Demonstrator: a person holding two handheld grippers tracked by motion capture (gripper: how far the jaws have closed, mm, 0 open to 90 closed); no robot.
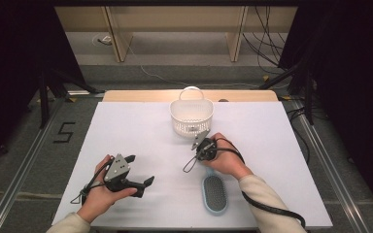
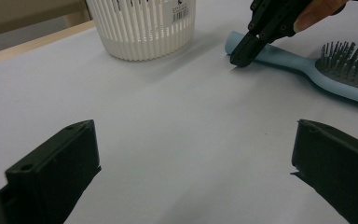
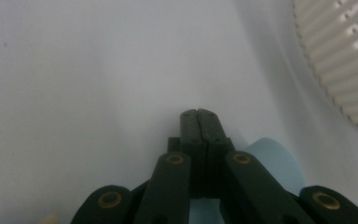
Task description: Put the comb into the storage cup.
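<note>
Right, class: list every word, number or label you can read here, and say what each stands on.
"5": marked in black on the floor, left of the table.
Barcode sticker on the white basket: its print is too small to read.

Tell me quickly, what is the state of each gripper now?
Left gripper: open, holding nothing.
Right gripper: closed, nothing between its jaws, tips at the hairbrush handle.

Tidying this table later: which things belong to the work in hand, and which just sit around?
In the work:
- light blue hairbrush, handle end at the shut jaws of the right gripper
- white slatted basket

Sitting around:
- left gripper, open on nothing
- cables on the floor
</note>
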